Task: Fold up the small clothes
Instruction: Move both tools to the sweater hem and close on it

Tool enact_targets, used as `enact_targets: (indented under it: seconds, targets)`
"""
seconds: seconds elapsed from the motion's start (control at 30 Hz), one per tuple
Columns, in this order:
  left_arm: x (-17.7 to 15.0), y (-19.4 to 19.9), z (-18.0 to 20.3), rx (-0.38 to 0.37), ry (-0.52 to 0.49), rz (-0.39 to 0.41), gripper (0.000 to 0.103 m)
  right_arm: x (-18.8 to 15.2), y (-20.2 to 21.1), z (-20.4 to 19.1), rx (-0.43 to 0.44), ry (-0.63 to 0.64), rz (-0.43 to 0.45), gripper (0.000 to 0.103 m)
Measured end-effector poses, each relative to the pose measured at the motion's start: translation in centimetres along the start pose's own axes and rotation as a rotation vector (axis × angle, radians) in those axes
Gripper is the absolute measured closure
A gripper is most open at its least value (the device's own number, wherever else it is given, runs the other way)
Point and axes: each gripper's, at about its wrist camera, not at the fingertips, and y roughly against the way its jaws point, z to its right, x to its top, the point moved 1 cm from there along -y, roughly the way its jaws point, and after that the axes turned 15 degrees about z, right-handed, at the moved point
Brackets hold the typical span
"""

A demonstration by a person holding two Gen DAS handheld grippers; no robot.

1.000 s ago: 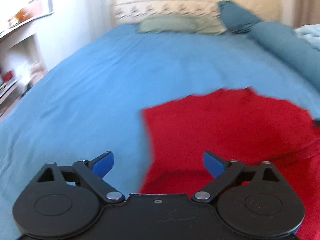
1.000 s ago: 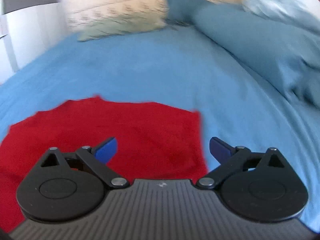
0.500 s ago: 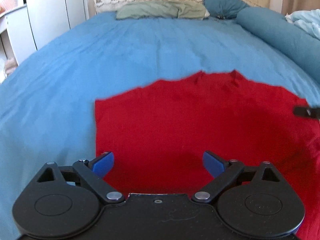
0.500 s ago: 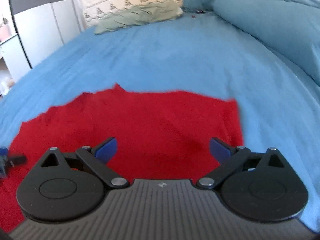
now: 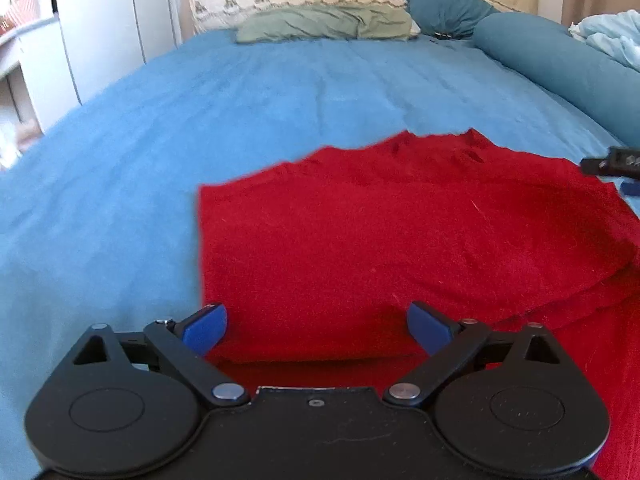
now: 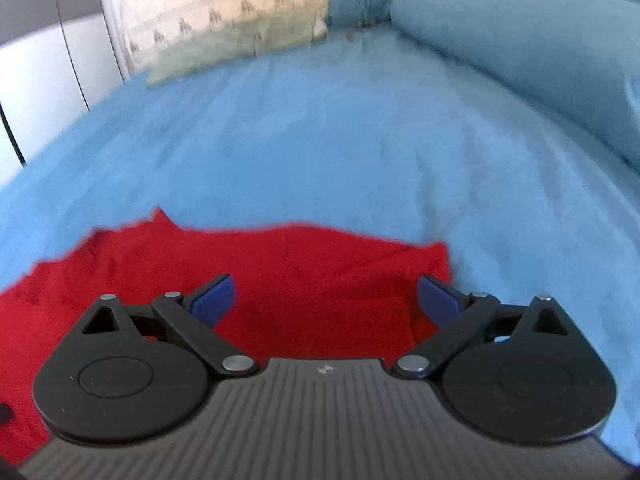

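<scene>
A red garment [image 5: 400, 240] lies flat on the blue bedsheet [image 5: 240, 100], with a folded layer whose edge runs along its near side. My left gripper [image 5: 318, 326] is open and empty above the garment's near left corner. My right gripper [image 6: 326, 298] is open and empty above the garment's [image 6: 300, 268] right part, near its right edge. The right gripper's tip also shows at the right edge of the left wrist view [image 5: 612, 164].
A green pillow [image 5: 324, 24] and a teal cushion [image 5: 444, 4] lie at the headboard. A long teal bolster [image 5: 560, 64] runs along the bed's right side. White cupboards [image 5: 100, 32] stand to the left of the bed.
Both grippers have swung towards the garment and stayed open. The left view now faces the garment squarely; the right view has drawn back and sits lower, with less red in sight.
</scene>
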Motion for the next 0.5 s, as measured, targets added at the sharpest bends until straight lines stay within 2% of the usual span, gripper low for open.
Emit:
enact_targets:
  seconds: [0.07,0.17,0.23,0.33,0.43,0.5]
  targets:
    - [0.6,1.5,-0.3,0.03,-0.009,0.028,0.003,0.7,1.9,-0.3,0.037,0.01,0.036,0.0]
    - [1.2,4.3,-1.1,0.046,0.031,0.059,0.001,1.9,5.3,-1.1,0.113,0.056,0.084,0.0]
    - [1.7,6.4,-1.4,0.061,0.013,0.086,0.0,2.9,7.8,-1.5,0.181,0.104,0.09,0.0]
    - [2.1,10.0,-2.1,0.089,0.019,0.109,0.0,4.1,12.2,-1.1,0.251,0.101,0.096,0.0]
    - [2.7,14.1,-2.4,0.091,0.044,0.126,0.0,5.1,18.5,-0.3,0.26,0.092,0.143,0.0]
    - [3.1,16.8,-2.4,0.102,0.044,0.137,0.0,5.6,22.8,0.2,0.215,0.128,0.182,0.0]
